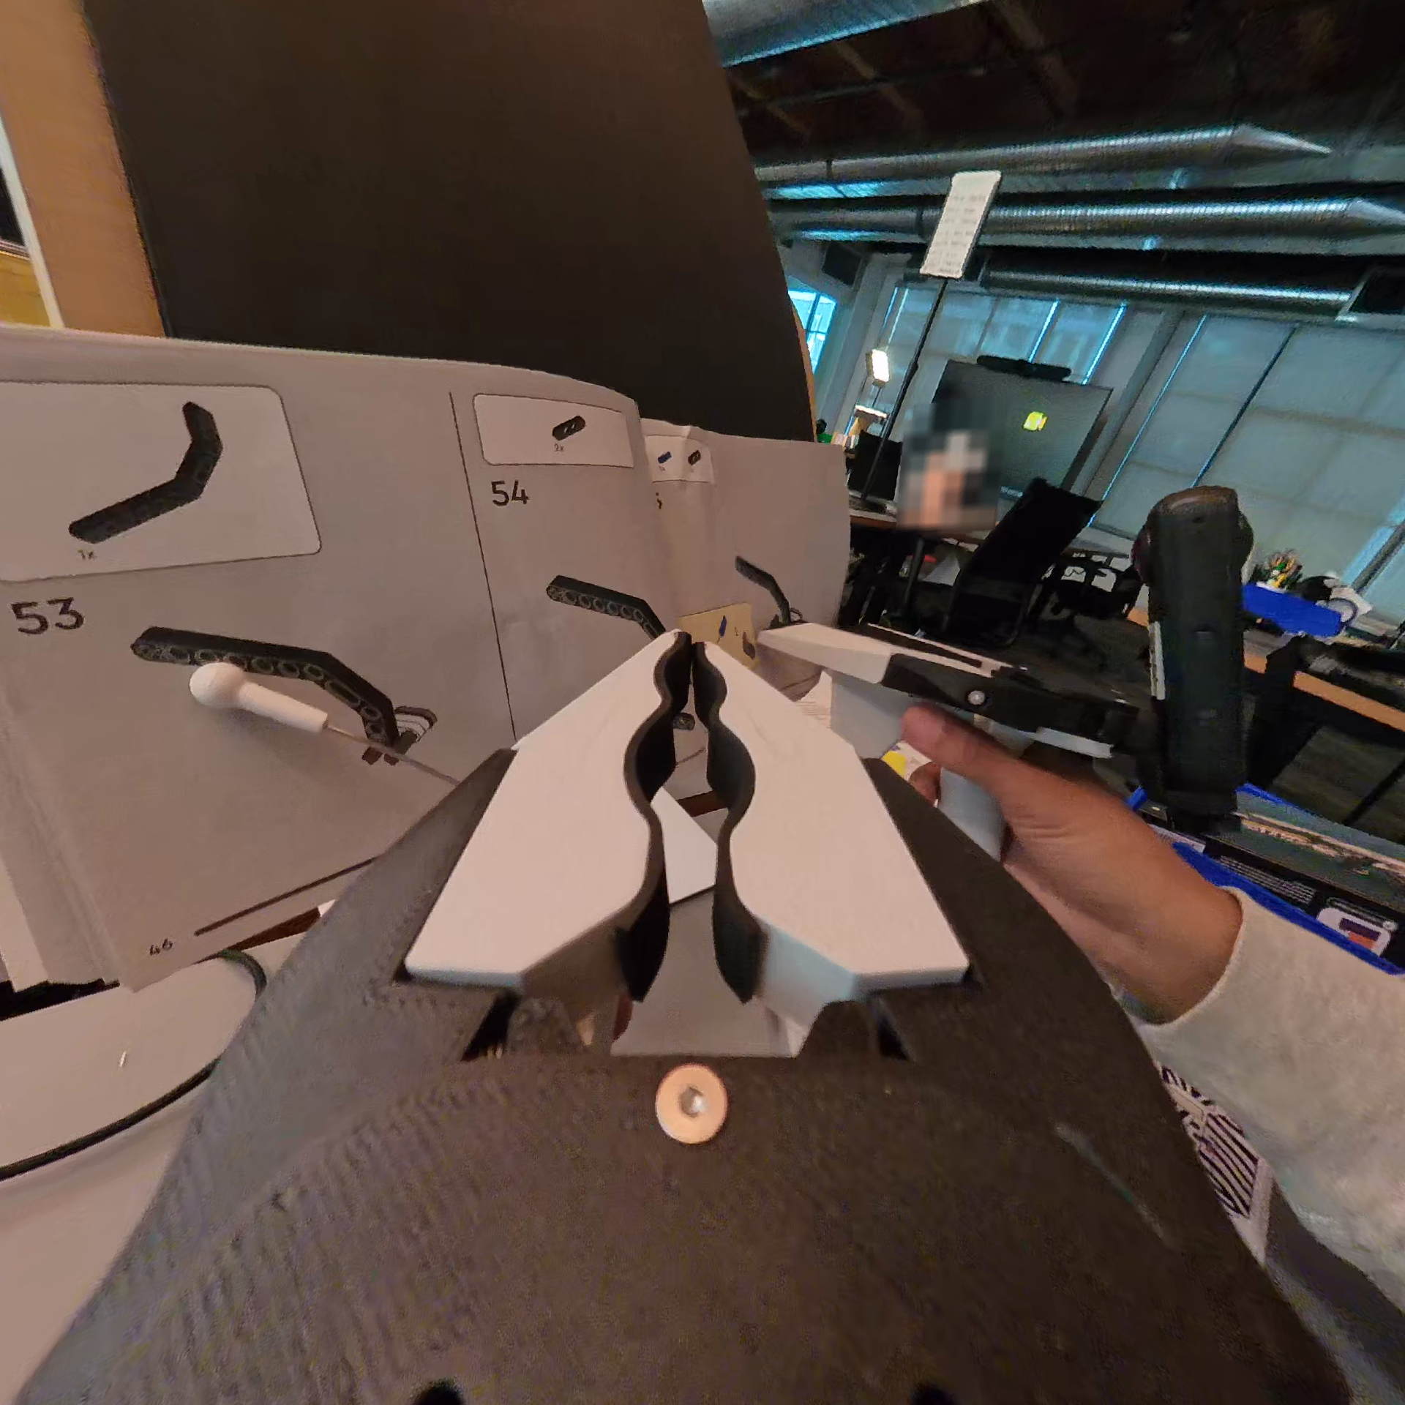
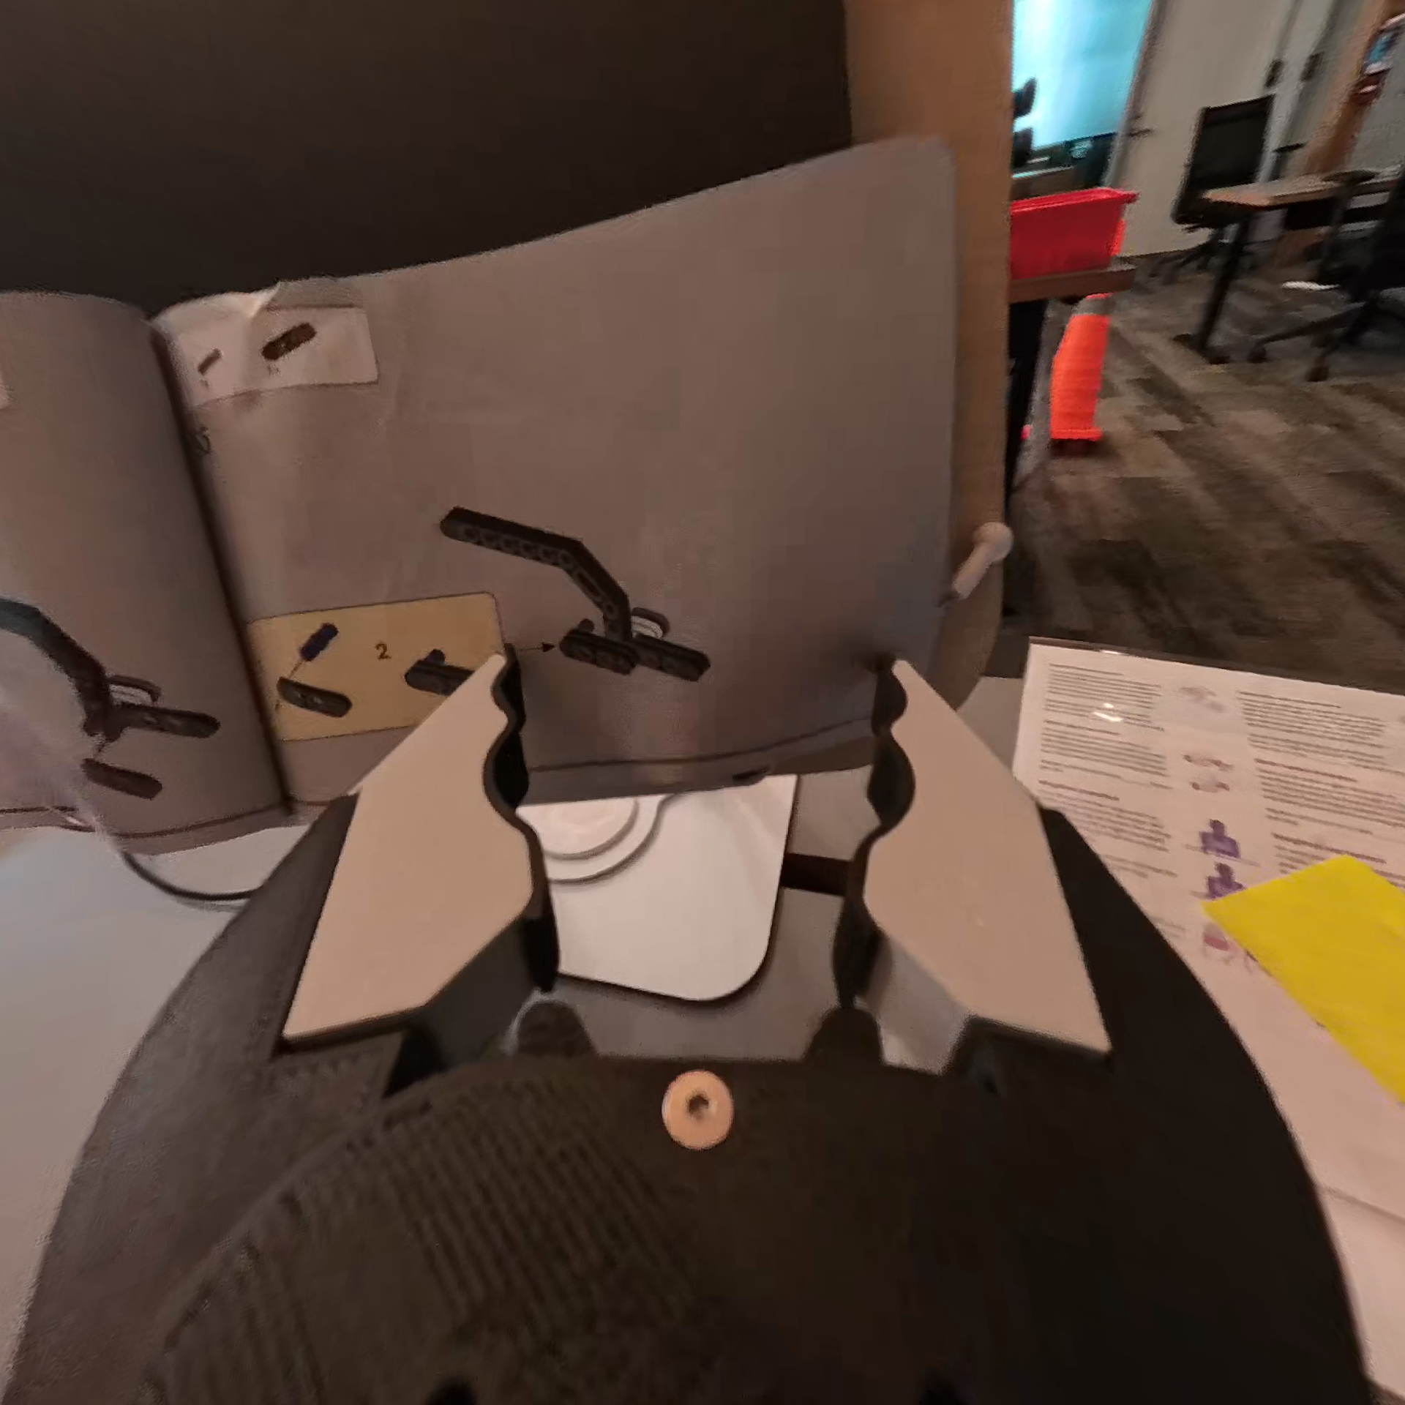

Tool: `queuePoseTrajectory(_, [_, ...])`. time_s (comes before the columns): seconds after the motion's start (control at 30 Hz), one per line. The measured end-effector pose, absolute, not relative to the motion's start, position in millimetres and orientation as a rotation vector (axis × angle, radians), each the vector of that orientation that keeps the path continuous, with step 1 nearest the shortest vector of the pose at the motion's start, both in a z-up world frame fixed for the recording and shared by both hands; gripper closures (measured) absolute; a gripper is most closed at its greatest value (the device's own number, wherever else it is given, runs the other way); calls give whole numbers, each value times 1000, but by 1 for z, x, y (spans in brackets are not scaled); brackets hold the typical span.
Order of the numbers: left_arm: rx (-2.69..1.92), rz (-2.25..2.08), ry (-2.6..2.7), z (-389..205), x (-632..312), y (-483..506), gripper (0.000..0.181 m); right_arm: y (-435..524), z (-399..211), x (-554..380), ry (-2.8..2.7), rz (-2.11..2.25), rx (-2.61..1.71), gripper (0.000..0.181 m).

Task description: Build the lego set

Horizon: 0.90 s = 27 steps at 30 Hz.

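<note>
Tongs wavy-edged, grey, apart, facing curved instruction booklet

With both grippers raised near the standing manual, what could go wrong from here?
1. The open right hand-held gripper points at the propped instruction booklet; pushing forward might topple it.
2. The left hand-held gripper is shut and appears empty, with no Lego pieces in view.

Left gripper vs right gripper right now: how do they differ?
Left gripper: jaws shut, tips meeting, nothing between them. Right gripper: jaws wide open, also empty. The left faces the instruction booklet's left page, the right its right page. Both have pale fingers with wavy black pads.
</note>
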<state>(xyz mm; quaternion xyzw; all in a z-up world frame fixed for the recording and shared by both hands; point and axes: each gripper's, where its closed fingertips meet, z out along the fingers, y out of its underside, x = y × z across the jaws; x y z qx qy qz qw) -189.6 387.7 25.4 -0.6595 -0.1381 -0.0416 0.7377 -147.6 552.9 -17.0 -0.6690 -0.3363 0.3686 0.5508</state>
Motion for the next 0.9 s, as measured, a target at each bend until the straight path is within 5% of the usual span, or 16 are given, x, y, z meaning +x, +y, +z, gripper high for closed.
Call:
queuePoseTrajectory(0.23, [-1447, -77, -287, 18, -188, 384, 181, 526, 2, -147, -846, 763, -1439, 165])
queuePoseTrajectory(0.43, [-1430, -93, -290, 26, -195, 379, 175, 446, 31, -150, -1042, 897, -1063, 160])
queuePoseTrajectory(0.6, [-1257, -340, -268, 55, -188, 361, 108, 384, 12, -167, -1336, 818, -855, 157])
queuePoseTrajectory(0.7, [-1231, -520, -291, 60, -188, 357, 100, 371, 2, -175, -1422, 789, -828, 153])
queuePoseTrajectory(0.9, [-1279, -473, -457, 35, -218, 361, 163, 336, -2, -174, -1590, 788, -696, 144])
